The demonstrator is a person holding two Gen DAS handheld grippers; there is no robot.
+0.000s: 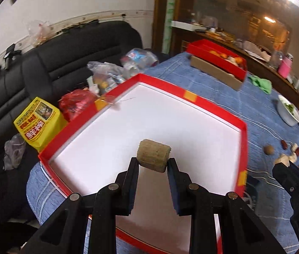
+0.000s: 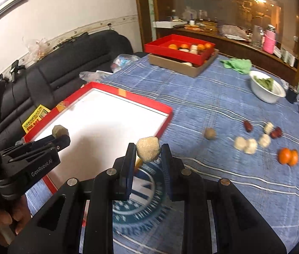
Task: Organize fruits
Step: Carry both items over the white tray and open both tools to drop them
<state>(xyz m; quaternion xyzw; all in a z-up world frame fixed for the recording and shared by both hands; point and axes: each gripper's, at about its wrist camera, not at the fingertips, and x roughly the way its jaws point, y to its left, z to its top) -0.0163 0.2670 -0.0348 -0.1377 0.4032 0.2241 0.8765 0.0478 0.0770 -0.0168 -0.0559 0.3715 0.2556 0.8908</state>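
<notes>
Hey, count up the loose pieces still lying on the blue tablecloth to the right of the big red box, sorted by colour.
White lumps: 4
Dark red dates: 2
Orange tangerines: 2
Brown round ones: 2
Total: 10, though motion blur makes the white and red counts approximate. Each claw also holds one piece.

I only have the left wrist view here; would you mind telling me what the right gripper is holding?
Observer: The right gripper is shut on a pale, lumpy piece, held above the blue tablecloth just outside the red-rimmed tray.
Operator: Thanks. What is in the white bowl?
Observer: The white bowl holds something green and leafy.
Operator: How many pale pieces remain loose on the cloth?
Observer: About five, near three dark red fruits; blur makes the count uncertain.
</notes>
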